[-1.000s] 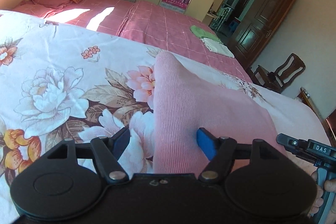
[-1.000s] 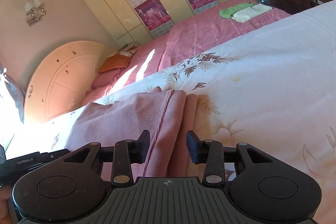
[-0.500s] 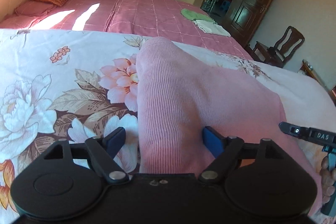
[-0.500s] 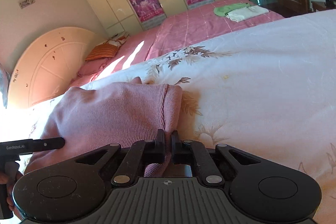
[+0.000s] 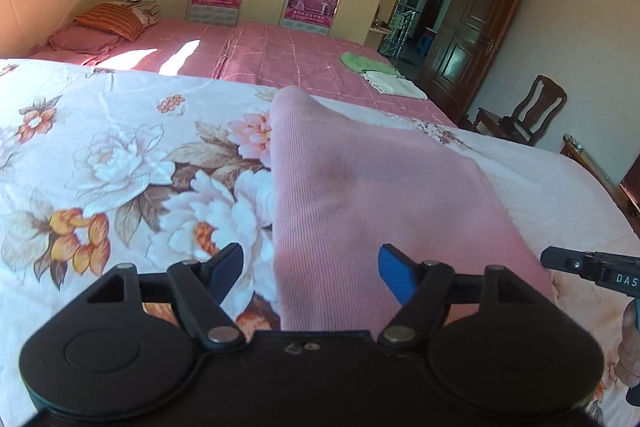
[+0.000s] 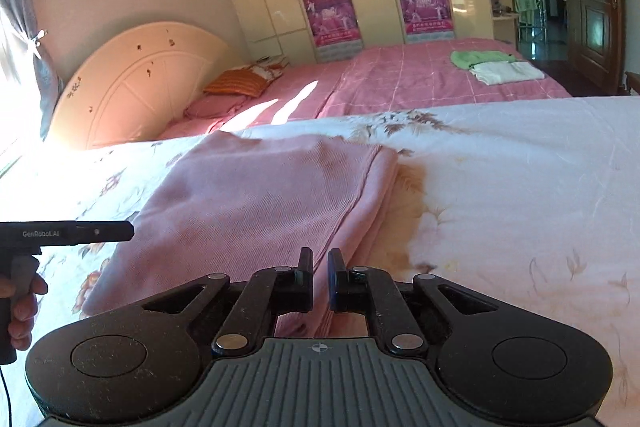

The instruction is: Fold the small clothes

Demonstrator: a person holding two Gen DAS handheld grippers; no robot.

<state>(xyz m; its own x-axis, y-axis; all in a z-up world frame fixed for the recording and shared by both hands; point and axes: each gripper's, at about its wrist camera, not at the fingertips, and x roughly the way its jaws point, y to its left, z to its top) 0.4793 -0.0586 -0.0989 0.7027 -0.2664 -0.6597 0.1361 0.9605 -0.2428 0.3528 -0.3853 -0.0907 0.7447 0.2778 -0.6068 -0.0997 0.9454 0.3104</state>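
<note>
A folded pink ribbed garment (image 5: 360, 195) lies flat on the floral bedspread (image 5: 120, 167); it also shows in the right wrist view (image 6: 256, 199). My left gripper (image 5: 310, 267) is open, its fingers straddling the garment's near left edge just above the cloth. My right gripper (image 6: 320, 275) has its jaws nearly together with a narrow gap, above the garment's near right corner; I see no cloth between the fingertips. The other hand-held gripper shows at the edge of each view.
A second bed with a pink checked cover (image 5: 288, 59) stands behind, carrying folded green and white clothes (image 6: 492, 65) and pillows (image 5: 108, 23). Wardrobes with posters line the far wall. A wooden chair (image 5: 528, 115) and a door stand at the right.
The right gripper closed on the garment's right edge half a second ago, then lifted back; the garment now lies flatter. The left gripper stayed open and rose a little.
</note>
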